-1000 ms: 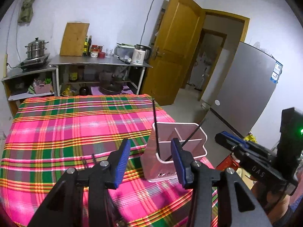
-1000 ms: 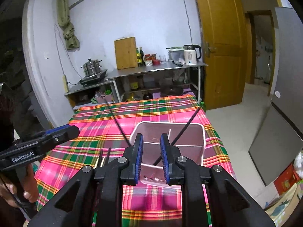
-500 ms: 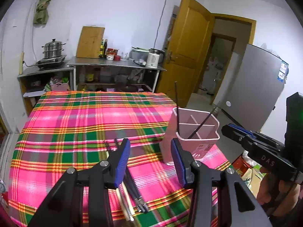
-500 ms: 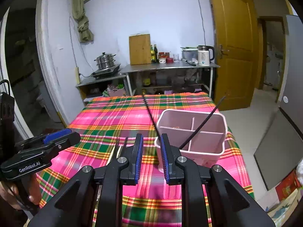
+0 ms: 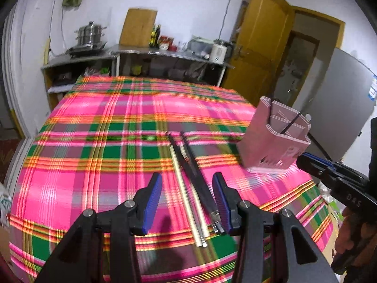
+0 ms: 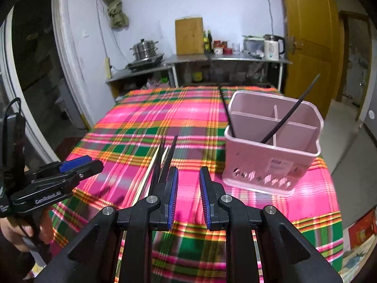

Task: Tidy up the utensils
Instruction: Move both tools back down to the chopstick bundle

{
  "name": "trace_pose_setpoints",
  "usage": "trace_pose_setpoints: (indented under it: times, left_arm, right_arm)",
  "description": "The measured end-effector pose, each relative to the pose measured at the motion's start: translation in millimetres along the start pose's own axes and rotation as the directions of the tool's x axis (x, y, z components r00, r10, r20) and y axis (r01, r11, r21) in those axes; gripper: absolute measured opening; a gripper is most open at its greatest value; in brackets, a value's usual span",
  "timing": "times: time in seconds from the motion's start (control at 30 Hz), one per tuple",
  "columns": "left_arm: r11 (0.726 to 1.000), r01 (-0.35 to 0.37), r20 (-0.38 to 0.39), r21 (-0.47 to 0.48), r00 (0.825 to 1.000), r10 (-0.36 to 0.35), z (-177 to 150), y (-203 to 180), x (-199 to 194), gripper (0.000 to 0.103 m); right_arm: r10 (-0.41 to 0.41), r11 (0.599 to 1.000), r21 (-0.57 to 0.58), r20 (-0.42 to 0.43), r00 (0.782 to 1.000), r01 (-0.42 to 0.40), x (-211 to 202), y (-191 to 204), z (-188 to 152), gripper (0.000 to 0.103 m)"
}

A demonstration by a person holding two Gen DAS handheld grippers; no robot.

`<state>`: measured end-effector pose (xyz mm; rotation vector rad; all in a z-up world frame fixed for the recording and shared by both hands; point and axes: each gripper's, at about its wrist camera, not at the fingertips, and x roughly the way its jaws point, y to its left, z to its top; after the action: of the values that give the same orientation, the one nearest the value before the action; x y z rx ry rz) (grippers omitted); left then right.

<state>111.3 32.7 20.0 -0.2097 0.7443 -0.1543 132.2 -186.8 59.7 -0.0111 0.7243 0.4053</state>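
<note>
Chopsticks (image 5: 193,184): loose on bench (image 5: 94,141), beside pink holder (image 5: 275,141) | my left claw (image 5: 186,200) has dropped over them, open, empty | right claw (image 6: 187,195) open, empty | pickup next.

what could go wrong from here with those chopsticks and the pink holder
1. The loose chopsticks lie bunched, touching each other on the tablecloth; the left gripper, jaws open over them, may grab several or roll one away.
2. The pink holder stands near the table's right edge; a nudge could tip it off.
3. Two dark sticks already lean out of it and could snag a gripper.
</note>
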Motion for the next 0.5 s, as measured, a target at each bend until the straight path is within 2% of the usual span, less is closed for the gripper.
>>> trace_pose_setpoints:
  times: [0.3, 0.5]
  left_arm:
    - [1.000, -0.002, -0.113, -0.008, 0.994, 0.001, -15, 4, 49, 0.046]
    - [1.000, -0.006, -0.161, -0.003, 0.987, 0.006, -18, 4, 81, 0.039]
  right_arm:
    - [0.044, 0.999, 0.004, -0.100, 0.994, -0.044, 40, 10, -20, 0.019]
    - [0.047, 0.999, 0.006, -0.137, 0.989, -0.047, 55, 10, -25, 0.019]
